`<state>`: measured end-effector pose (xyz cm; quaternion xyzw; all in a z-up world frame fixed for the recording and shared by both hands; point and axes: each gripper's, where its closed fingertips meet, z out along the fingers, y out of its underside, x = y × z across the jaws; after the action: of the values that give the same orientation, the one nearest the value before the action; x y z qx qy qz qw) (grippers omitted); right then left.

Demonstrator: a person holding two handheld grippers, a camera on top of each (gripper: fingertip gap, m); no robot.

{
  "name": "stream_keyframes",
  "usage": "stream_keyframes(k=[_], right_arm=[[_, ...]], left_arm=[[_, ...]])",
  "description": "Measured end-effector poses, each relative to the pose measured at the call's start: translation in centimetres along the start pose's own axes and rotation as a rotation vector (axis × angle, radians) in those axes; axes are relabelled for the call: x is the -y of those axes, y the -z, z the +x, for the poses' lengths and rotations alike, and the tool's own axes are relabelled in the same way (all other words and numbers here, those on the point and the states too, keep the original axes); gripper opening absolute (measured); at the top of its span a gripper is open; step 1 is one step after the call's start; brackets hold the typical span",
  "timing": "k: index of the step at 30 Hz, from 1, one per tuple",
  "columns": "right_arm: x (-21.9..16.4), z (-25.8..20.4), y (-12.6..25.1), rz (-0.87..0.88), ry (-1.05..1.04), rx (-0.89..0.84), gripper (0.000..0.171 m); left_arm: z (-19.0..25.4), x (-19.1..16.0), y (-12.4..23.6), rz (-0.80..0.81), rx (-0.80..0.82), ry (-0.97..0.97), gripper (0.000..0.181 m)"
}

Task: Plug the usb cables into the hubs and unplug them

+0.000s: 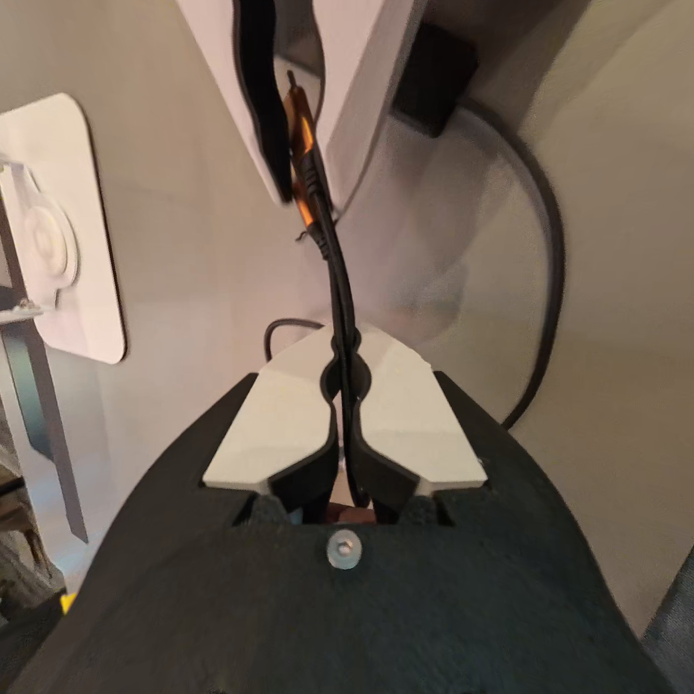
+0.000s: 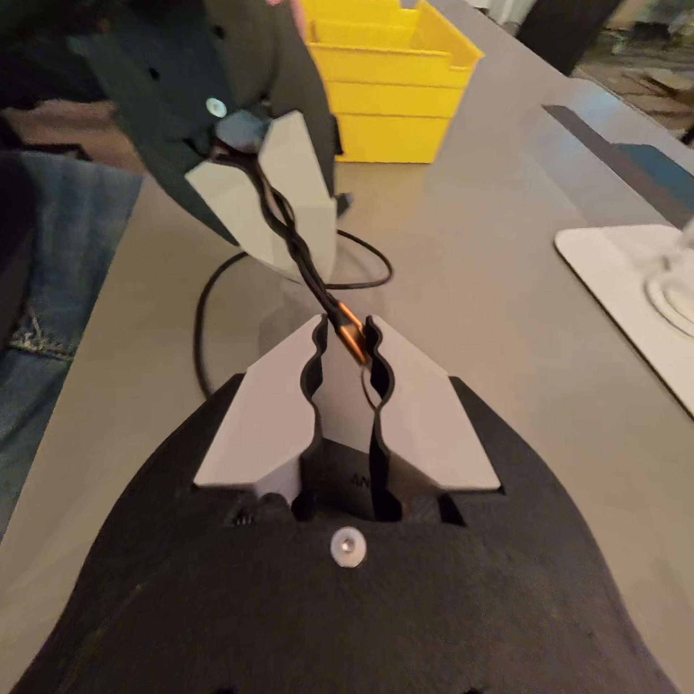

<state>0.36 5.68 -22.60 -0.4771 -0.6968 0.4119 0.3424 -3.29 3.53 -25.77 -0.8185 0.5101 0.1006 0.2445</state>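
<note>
While your left gripper (image 1: 343,360) pinches the black cables (image 1: 340,300) between its pale, matte fingers (image 1: 285,413), the wavy black pads on their inner faces close around the cords. Two thin, round cables run side by side out of that grip; in the right wrist view they look loosely twisted round each other. Each ends in a ribbed black strain relief and a shiny copper-orange metal plug shell (image 1: 302,127).

Your right gripper (image 2: 347,330) stands open, with a clear gap between its fingers (image 2: 270,413). The copper plug ends (image 2: 351,338) sit in that gap near the tips, close against the scalloped black pad of the right-hand finger; motion blur hides whether they touch it. A hair-thin dark strand hangs below the plugs.

On the smooth grey table (image 2: 488,338) a further black cable (image 2: 210,319) lies in a loose loop under the grippers. In the left wrist view a small black box-shaped piece (image 1: 432,79) with a thick cable (image 1: 540,263) curving from it sits behind the right gripper; you cannot tell whether it is a hub. A yellow plastic bin (image 2: 390,94) with stepped, ribbed walls stands farther back, and a white rounded-corner pad (image 2: 619,293) lies off to the side. A few letters are moulded in the right gripper's black body, too blurred to read.
</note>
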Motion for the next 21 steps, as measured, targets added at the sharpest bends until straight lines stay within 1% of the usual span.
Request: stream_keyframes(k=[3,5,9,12,16,21], right_arm=[[-1.3,1.7,0.3,-0.078,-0.035,-0.079,0.016],[-2.1,1.8,0.1,-0.146,-0.042,-0.079,0.016],[-3.9,1.6,-0.7,-0.325,0.039,-0.100,0.010],[-5.2,1.6,-1.5,-0.426,0.046,-0.097,0.010],[-5.5,1.5,-2.4,-0.443,-0.007,-0.068,0.000],[-5.3,1.5,-2.5,-0.409,-0.081,-0.034,0.000]], left_arm=[[-0.7,-1.1,0.5,-0.011,0.015,0.064,0.000],[-0.8,-1.7,0.6,-0.016,0.016,0.112,0.000],[-0.8,-2.9,0.4,-0.014,0.014,0.206,0.000],[-1.0,-3.5,0.3,-0.015,0.017,0.247,0.000],[-1.0,-3.6,0.0,-0.009,0.013,0.263,0.000],[-1.1,-3.5,-0.1,-0.003,0.016,0.280,0.000]])
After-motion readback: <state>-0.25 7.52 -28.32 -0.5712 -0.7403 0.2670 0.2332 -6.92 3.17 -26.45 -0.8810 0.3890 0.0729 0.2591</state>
